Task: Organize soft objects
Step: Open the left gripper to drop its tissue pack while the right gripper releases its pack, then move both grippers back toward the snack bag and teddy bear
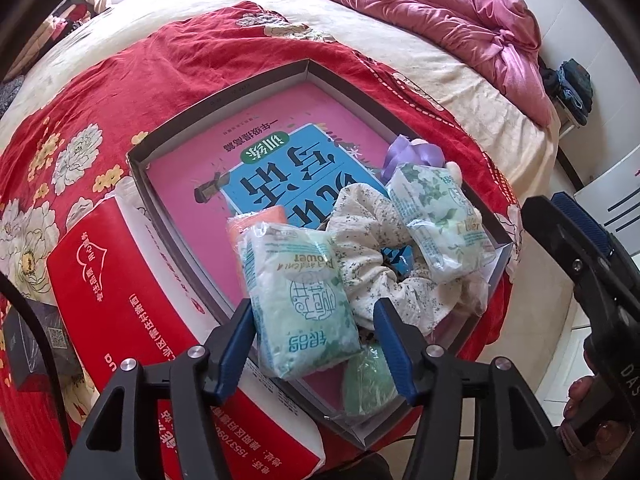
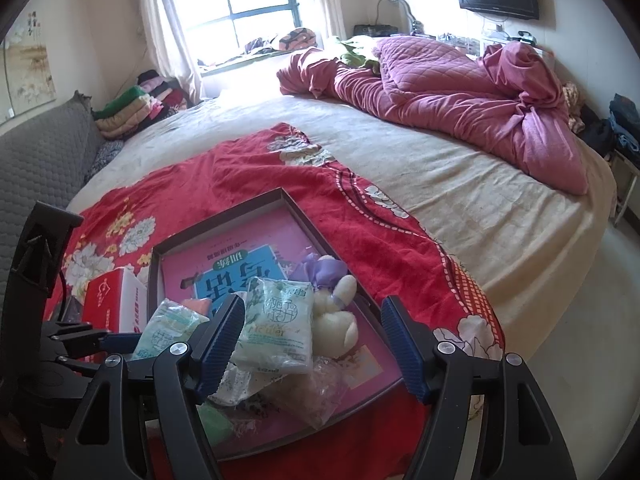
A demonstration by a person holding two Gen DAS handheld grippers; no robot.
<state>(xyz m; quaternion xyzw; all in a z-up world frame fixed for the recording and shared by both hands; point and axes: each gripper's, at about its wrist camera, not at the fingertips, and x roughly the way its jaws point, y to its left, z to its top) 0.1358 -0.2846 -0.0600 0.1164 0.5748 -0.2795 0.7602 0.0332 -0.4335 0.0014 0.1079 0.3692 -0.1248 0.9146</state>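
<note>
Hovering over a shallow tray [image 1: 224, 94] of soft things on a red floral blanket [image 1: 120, 80].

Left gripper [image 1: 314, 346] spread, blue fingers [image 1: 236, 344] flanking a green-and-white tissue pack [image 1: 300, 300] near the tray's near edge; pad contact unclear. Right gripper [image 2: 316, 346] spread wide and gripping nothing, second tissue pack [image 2: 278, 328] just beyond its left finger, beside a white plush toy [image 2: 336, 316] by the tray's right edge. Floral scrunchie [image 1: 384, 248] lying between both packs.
</note>
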